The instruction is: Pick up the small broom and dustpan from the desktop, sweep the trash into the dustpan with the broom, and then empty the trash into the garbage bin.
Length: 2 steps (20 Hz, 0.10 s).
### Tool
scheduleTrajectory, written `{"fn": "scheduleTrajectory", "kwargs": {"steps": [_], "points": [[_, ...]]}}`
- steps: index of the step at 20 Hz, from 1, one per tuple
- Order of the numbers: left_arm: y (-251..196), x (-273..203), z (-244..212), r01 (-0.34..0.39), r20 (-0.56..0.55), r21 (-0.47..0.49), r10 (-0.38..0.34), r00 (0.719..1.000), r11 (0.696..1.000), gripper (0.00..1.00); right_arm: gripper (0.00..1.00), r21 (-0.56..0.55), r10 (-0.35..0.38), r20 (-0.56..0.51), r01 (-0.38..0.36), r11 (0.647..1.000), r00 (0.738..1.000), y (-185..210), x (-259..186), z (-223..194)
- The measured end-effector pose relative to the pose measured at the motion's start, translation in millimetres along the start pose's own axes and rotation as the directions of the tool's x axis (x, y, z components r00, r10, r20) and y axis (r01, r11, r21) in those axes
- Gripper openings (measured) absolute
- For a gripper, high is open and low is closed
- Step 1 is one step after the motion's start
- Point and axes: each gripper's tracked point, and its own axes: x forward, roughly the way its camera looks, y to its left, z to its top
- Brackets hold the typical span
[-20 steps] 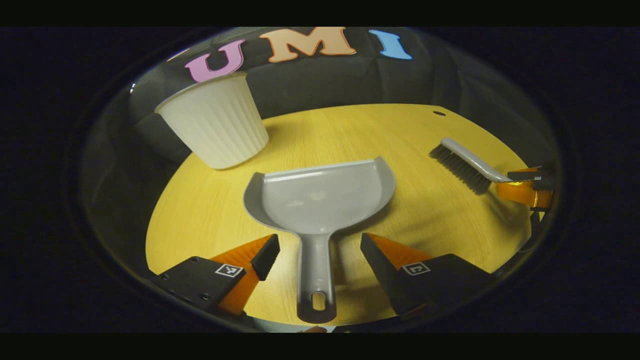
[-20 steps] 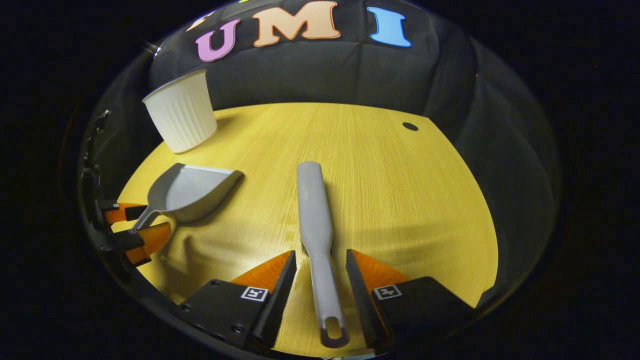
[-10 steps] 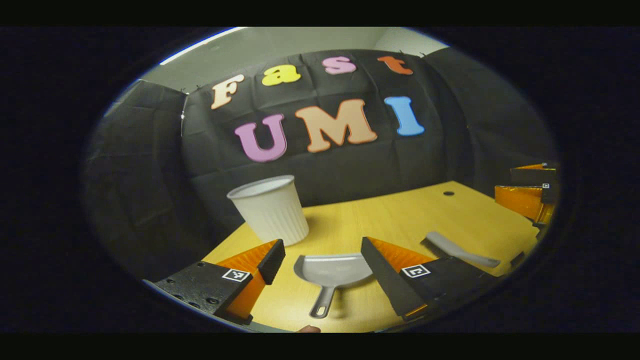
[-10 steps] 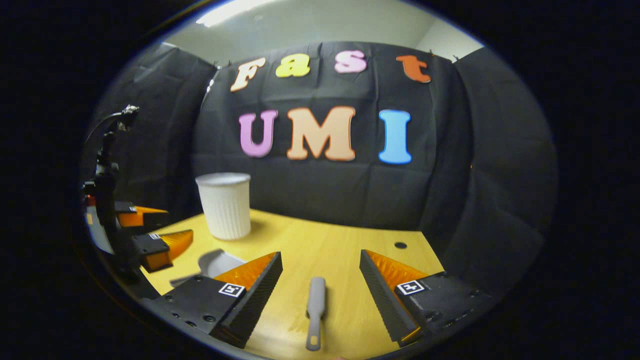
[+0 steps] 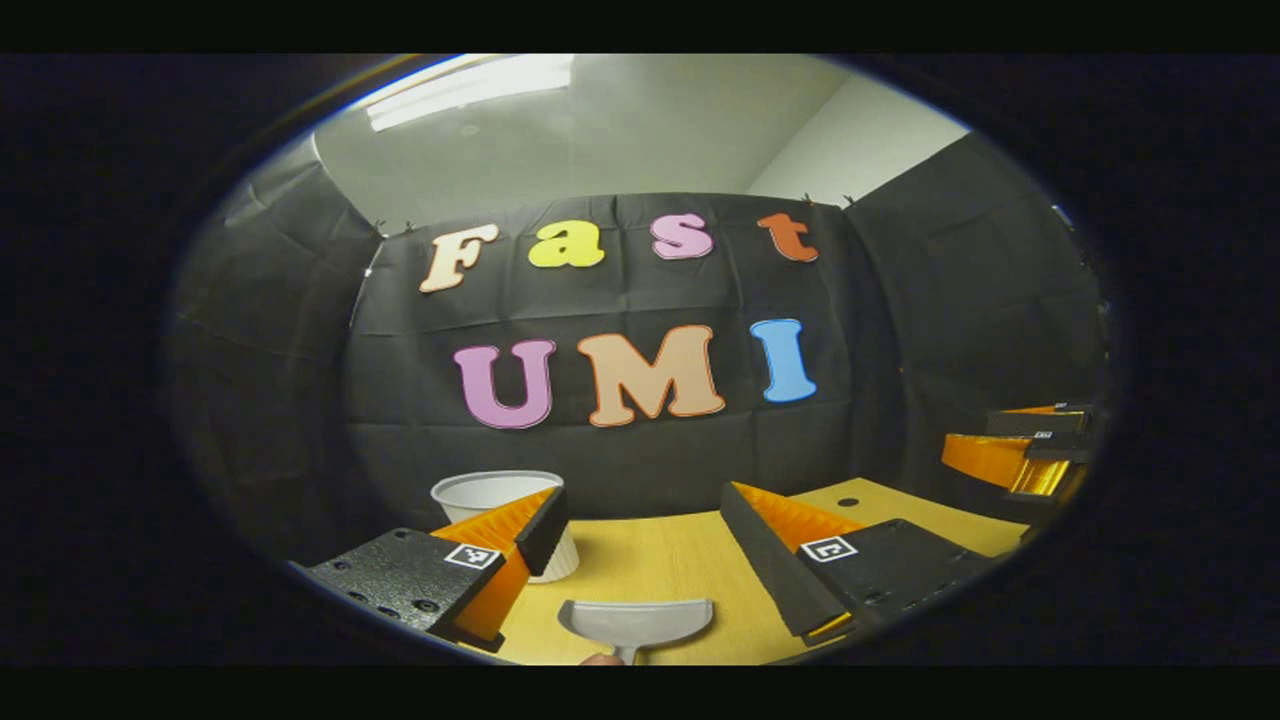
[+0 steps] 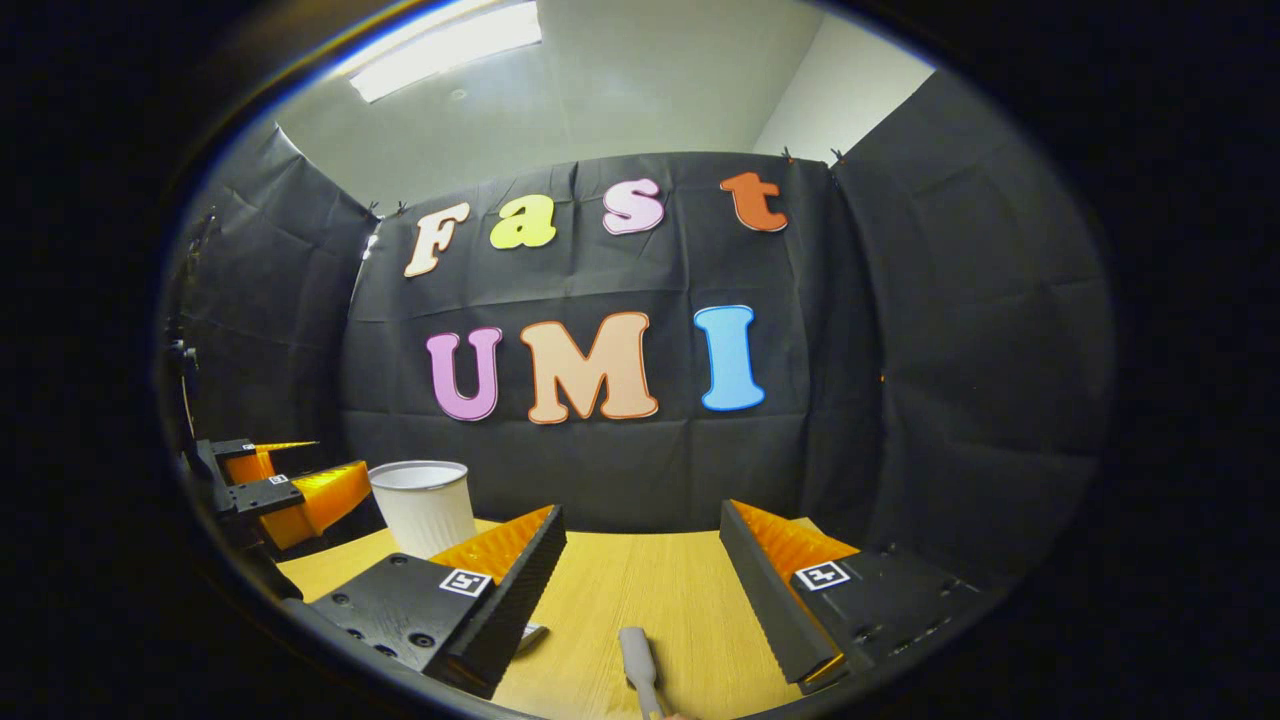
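Two grippers, both raised above the desk (image 5: 650, 560), both with jaws spread and nothing between them.

Desk: yellow wood top, runs ahead of both grippers to the black cloth wall; a small round hole (image 5: 847, 502) in it sits beyond the left gripper's right finger.

Bin (image 6: 424, 505): white ribbed tub, upright on the desk. In the right gripper view it stands ahead and left of the jaws, past the left finger. In the left gripper view the bin (image 5: 490, 492) is partly hidden behind the left finger's tip, just ahead of it.

Left gripper (image 5: 640, 520): jaws wide apart, empty. In the right gripper view the same gripper (image 6: 285, 480) shows far left, next to the bin, fingers apart.

Right gripper (image 6: 640, 545): jaws wide apart, empty. In the left gripper view it (image 5: 1015, 445) shows far right, off past the right finger (gap between its fingers hard to read there).

Dustpan (image 5: 637, 620): grey, lying flat on the desk below the left gripper's open jaws, centred in the gap, mouth pointing away, handle cut off at the bottom edge. In the right gripper view a small grey bit (image 6: 532, 634) peeks from under the left finger, probably its edge (cannot tell for sure).

Broom (image 6: 639, 665): grey handle lying on the desk below the right gripper's jaws, roughly centred in the gap, untouched; bristle end hidden.
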Motion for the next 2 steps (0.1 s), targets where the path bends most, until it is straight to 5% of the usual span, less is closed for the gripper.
{"fn": "scheduleTrajectory", "kwargs": {"steps": [2], "points": [[-0.4,2.1,1.6,0.021,0.001,-0.027,-0.021,1.000,0.999,1.00,0.93,0.017,-0.017,0.005,0.016,1.000,1.000,1.1,-4.5,4.4]]}}
